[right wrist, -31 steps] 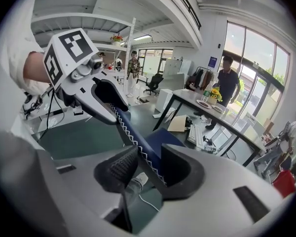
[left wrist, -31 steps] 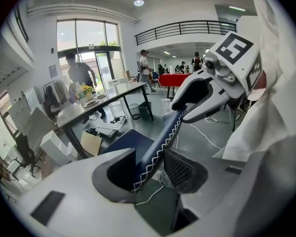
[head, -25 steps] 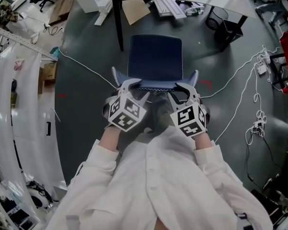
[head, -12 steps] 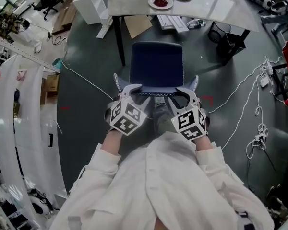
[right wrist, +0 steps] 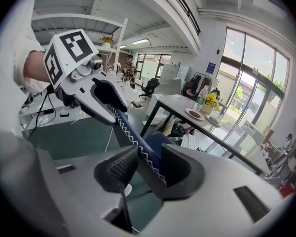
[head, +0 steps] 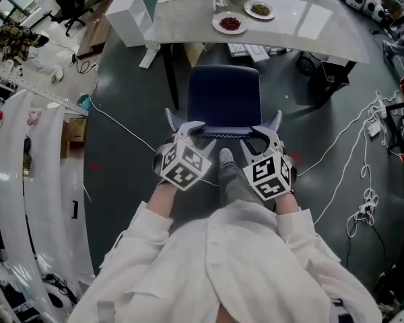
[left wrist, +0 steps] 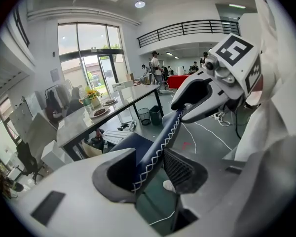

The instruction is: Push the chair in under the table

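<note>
While person's sleeves (head: pixel 229 261) reach toward chair (head: pixel 223 96) from behind, left tool (head: pixel 187 128) clenched on backrest (left wrist: pixel 158 142) top edge near left corner. Right tool (head: pixel 264 132) clenched on same edge near right corner. Stitched edge runs between both pairs of jaws. Chair faces desk (head: pixel 188 15): seat's far end at desk rim, most of seat outside. Plate (head: pixel 229 23) on desk beyond seat. Cables (head: pixel 353 113) on floor (head: pixel 135 113).
</note>
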